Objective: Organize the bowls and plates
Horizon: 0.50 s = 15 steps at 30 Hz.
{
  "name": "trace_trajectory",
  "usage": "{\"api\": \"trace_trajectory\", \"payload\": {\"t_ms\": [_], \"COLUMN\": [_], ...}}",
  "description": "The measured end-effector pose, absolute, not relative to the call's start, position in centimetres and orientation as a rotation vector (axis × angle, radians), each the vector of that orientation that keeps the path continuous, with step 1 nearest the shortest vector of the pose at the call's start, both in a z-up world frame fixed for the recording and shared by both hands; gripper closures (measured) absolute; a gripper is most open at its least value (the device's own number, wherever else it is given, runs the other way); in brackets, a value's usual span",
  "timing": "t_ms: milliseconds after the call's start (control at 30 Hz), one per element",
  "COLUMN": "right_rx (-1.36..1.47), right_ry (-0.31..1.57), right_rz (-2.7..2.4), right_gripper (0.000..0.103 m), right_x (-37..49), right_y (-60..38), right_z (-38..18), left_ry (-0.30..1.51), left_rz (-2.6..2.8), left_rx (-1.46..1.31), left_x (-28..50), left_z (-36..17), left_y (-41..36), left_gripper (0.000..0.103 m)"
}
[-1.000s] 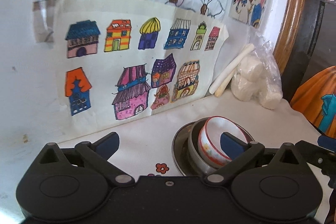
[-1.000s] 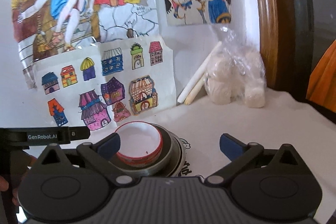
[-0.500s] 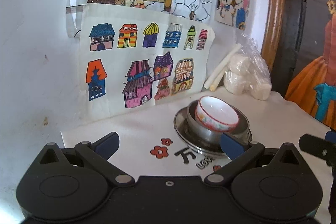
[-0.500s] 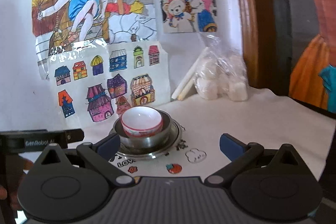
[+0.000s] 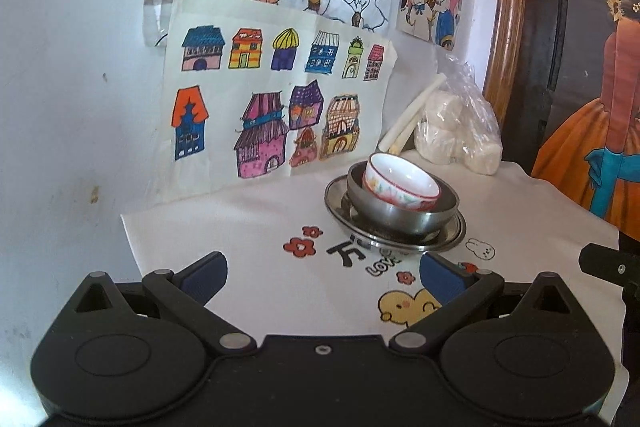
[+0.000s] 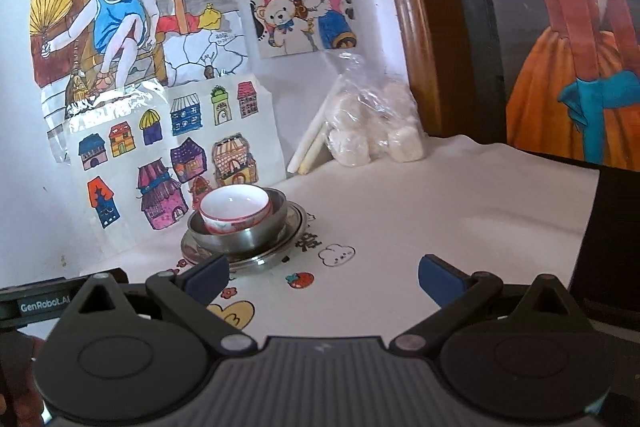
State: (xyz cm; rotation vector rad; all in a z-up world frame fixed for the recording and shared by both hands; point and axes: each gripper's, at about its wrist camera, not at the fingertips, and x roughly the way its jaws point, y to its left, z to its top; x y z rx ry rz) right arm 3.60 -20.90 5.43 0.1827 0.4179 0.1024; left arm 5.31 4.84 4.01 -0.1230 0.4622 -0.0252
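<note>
Left wrist view shows my left fingers spread wide and empty, short of the stack: the ceramic bowl sits tilted inside the steel bowl, which rests on the steel plate on the cloth-covered counter. My right fingers are likewise wide and empty. Since the ceramic bowl leans, I judge a nudge or a tug on the cloth could rock it loose.

house drawing on wall | bagged white lumps | printed cloth
</note>
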Motion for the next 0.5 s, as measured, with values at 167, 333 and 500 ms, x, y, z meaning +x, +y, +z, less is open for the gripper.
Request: {"api": "trace_trajectory", "payload": {"t_ms": [167, 333, 500], "right_rx": [0.180, 0.174, 0.168], "right_ry": [0.425, 0.425, 0.423], "right_rz": [0.090, 0.077, 0.077], "right_gripper": [0.000, 0.000, 0.000], "right_x": [3.0, 2.6, 2.2], "right_y": [-20.8, -20.7, -20.6], "right_z": [4.6, 3.8, 3.2], "left_ry": [0.453, 0.452, 0.459], "left_rz": [-0.031, -0.036, -0.035], "left_rx": [-0.103, -0.106, -0.118], "left_x": [4.2, 3.3, 3.0], "left_z": [3.4, 2.9, 2.5], "left_y": [4.6, 4.7, 4.8], "left_gripper": [0.001, 0.001, 0.001]}}
